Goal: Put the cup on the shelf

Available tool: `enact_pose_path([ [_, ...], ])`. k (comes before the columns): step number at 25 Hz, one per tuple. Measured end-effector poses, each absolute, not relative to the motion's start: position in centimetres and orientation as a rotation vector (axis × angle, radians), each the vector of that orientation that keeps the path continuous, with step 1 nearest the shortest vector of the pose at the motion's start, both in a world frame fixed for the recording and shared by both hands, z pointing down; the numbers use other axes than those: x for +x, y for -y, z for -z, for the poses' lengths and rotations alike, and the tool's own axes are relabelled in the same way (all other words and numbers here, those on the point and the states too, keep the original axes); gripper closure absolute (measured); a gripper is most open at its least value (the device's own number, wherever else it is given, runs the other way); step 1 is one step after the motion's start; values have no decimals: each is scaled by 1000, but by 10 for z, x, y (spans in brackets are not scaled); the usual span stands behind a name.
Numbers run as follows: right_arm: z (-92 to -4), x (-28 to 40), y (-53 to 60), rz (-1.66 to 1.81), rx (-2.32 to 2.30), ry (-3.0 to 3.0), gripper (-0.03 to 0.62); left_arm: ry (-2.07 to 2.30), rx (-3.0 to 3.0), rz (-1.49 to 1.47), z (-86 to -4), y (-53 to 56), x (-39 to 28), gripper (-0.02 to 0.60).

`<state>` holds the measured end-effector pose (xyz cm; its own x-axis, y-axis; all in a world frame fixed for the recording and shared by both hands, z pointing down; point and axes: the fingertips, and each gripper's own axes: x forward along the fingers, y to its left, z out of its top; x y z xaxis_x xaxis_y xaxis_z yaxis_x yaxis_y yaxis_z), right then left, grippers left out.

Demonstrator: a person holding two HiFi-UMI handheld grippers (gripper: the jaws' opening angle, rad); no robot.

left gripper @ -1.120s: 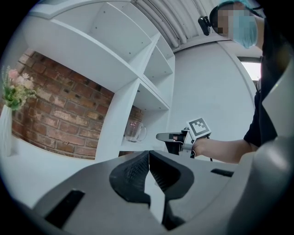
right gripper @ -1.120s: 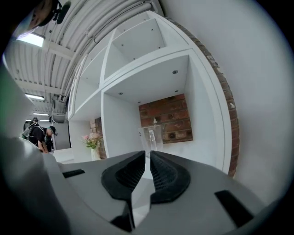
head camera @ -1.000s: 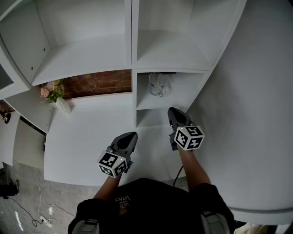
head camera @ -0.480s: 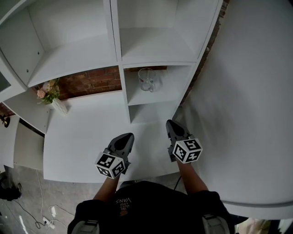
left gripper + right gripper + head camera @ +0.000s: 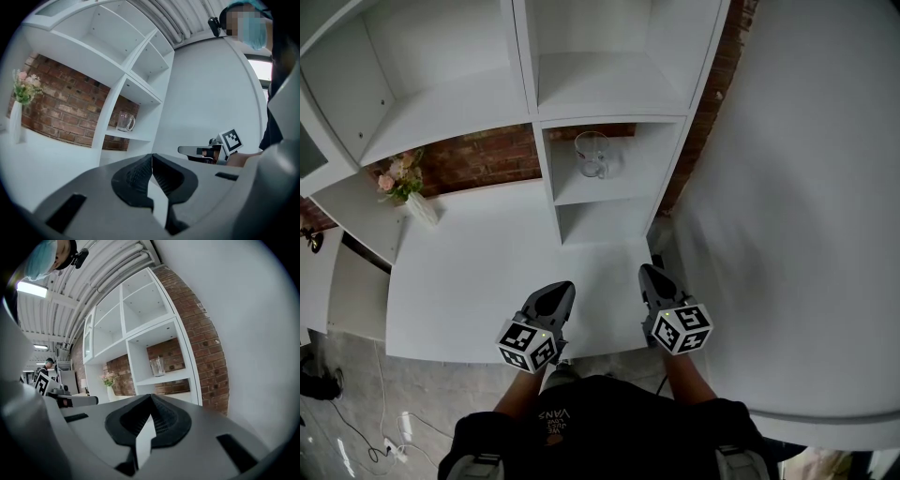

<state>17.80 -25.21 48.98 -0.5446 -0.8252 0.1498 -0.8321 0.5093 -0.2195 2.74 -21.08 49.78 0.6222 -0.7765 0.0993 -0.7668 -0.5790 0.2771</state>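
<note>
A clear glass cup with a handle stands upright on the low shelf of the white shelving unit; it also shows in the left gripper view, cup, and in the right gripper view, cup. My left gripper and right gripper hover over the near edge of the white table, well short of the cup. Both are shut with nothing between the jaws. In its own view the left gripper has its jaws pressed together, as does the right gripper.
A white vase with pink flowers stands at the table's back left against a brick wall. Wider white shelves rise above. A large white curved wall is on the right. Cables lie on the floor at the left.
Both grippers have drawn back toward the table's near edge, away from the shelf. The cup stays on the low shelf and the view has shifted slightly.
</note>
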Motion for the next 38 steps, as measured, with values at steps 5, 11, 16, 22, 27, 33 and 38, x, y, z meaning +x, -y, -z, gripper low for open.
enact_pose_path([
  [5, -492, 188, 233, -412, 1463, 2718, 592, 1261, 2546, 55, -500, 197, 39, 574],
  [11, -499, 193, 215, -419, 1433, 2731, 592, 1264, 2542, 57, -502, 186, 53, 574],
  [16, -504, 193, 208, -413, 1394, 2737, 593, 1271, 2537, 54, -505, 180, 59, 574],
  [22, -505, 193, 206, -413, 1378, 2749, 594, 1288, 2533, 55, -505, 177, 61, 574],
  [27, -504, 191, 208, -408, 1368, 2757, 594, 1294, 2533, 54, -504, 177, 60, 574],
  [33, -503, 188, 212, -408, 1359, 2757, 594, 1293, 2536, 56, -502, 181, 59, 574],
  [38, -502, 184, 217, -403, 1348, 2759, 594, 1291, 2539, 54, -501, 186, 56, 574],
])
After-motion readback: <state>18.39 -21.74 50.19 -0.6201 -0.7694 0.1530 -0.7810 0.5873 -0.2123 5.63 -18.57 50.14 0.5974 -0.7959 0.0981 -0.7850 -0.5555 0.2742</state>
